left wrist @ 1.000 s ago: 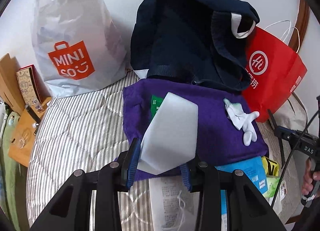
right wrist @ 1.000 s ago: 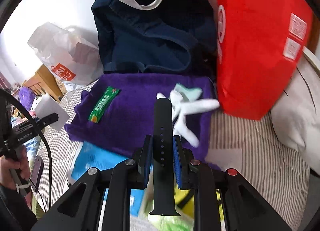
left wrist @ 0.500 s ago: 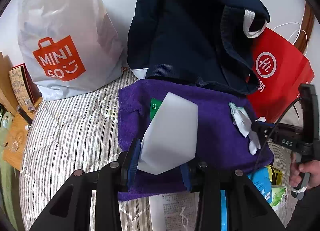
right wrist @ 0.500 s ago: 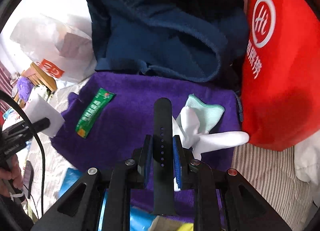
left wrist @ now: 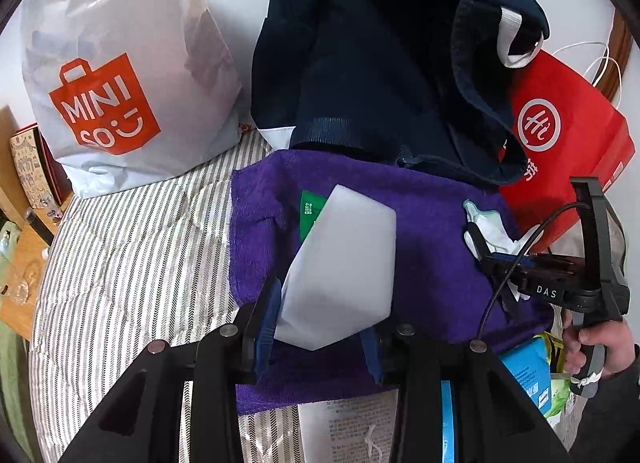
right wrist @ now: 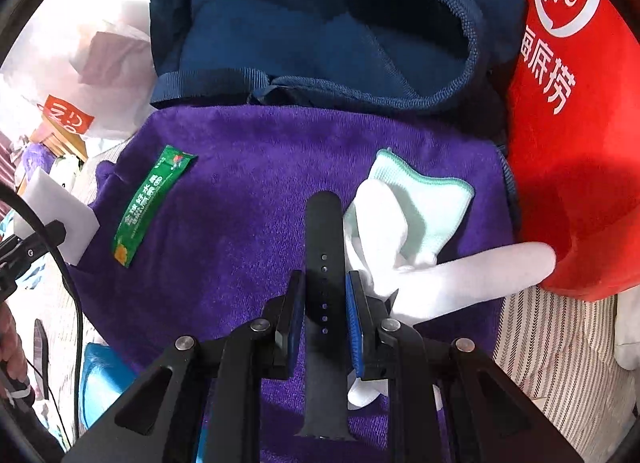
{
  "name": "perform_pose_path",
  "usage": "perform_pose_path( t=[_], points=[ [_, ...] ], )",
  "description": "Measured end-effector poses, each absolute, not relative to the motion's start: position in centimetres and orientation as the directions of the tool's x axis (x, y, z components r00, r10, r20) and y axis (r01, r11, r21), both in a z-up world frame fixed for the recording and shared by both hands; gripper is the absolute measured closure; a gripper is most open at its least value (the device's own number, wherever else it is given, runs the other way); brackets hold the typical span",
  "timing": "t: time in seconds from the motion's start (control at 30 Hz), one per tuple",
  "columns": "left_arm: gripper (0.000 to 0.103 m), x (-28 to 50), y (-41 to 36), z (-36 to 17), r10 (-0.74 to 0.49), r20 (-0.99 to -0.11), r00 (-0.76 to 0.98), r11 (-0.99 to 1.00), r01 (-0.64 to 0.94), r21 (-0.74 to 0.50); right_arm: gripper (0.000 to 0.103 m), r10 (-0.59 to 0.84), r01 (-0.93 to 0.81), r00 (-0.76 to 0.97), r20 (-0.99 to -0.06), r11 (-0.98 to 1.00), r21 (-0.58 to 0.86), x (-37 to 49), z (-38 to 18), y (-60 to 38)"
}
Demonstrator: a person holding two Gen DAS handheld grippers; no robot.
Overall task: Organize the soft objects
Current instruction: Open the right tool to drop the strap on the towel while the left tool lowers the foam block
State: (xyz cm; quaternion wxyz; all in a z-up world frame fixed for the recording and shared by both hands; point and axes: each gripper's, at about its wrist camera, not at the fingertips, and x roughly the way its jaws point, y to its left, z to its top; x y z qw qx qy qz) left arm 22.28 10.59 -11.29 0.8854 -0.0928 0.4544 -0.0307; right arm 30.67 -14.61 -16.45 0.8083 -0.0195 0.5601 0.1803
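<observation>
My left gripper [left wrist: 320, 327] is shut on a white foam sponge block [left wrist: 340, 267] held above the near edge of a purple towel [left wrist: 432, 231]. My right gripper [right wrist: 323, 303] is shut on a black watch strap [right wrist: 323, 239], low over the same purple towel [right wrist: 248, 199]. A white glove with a mint cuff [right wrist: 404, 235] lies on the towel just right of the strap. A green sachet [right wrist: 150, 203] lies on the towel's left part; in the left wrist view the sachet [left wrist: 308, 209] is half hidden behind the sponge. The right gripper [left wrist: 496, 259] also shows at the right of the left wrist view.
A navy bag [left wrist: 380, 63] stands open behind the towel, with a red paper bag [left wrist: 560, 143] to its right and a white shopping bag [left wrist: 108, 75] to its left. Everything rests on a striped bed cover [left wrist: 132, 263]. Blue and green packets [left wrist: 528, 371] and a printed sheet [left wrist: 352, 427] lie at the near edge.
The right gripper has come down and forward over the towel with the strap, closer to the glove. The left gripper has edged forward with the sponge.
</observation>
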Motion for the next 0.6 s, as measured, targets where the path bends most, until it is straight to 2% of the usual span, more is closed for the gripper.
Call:
perform_pose_path(
  t=[0.17, 0.2, 0.27, 0.47, 0.6],
  points=[
    [0.068, 22.5, 10.4, -11.6, -0.151, -0.8, 0.58, 0.979, -0.024, -0.202, 0.078, 0.28, -0.314, 0.304, -0.911, 0.932, 0.182, 30.6, -16.4, -14.8],
    [0.068, 22.5, 10.3, -11.7, -0.153, -0.8, 0.579, 0.979, -0.021, -0.203, 0.071, 0.282, -0.314, 0.31, -0.908, 0.932, 0.182, 30.6, -16.2, -14.8],
    [0.068, 22.6, 10.0, -11.8, -0.153, -0.802, 0.577, 0.98, -0.017, -0.198, 0.064, 0.286, -0.312, 0.314, -0.905, 0.932, 0.186, 30.5, -15.9, -15.0],
    [0.067, 23.4, 9.1, -12.7, -0.128, -0.819, 0.559, 0.986, -0.018, -0.165, 0.059, 0.293, -0.295, 0.362, -0.885, 0.937, 0.189, 29.1, -13.4, -16.2],
    [0.067, 24.3, 9.1, -13.6, -0.143, -0.825, 0.547, 0.98, -0.035, -0.194, 0.058, 0.305, -0.288, 0.403, -0.863, 0.937, 0.197, 27.7, -11.4, -17.4]
  ],
)
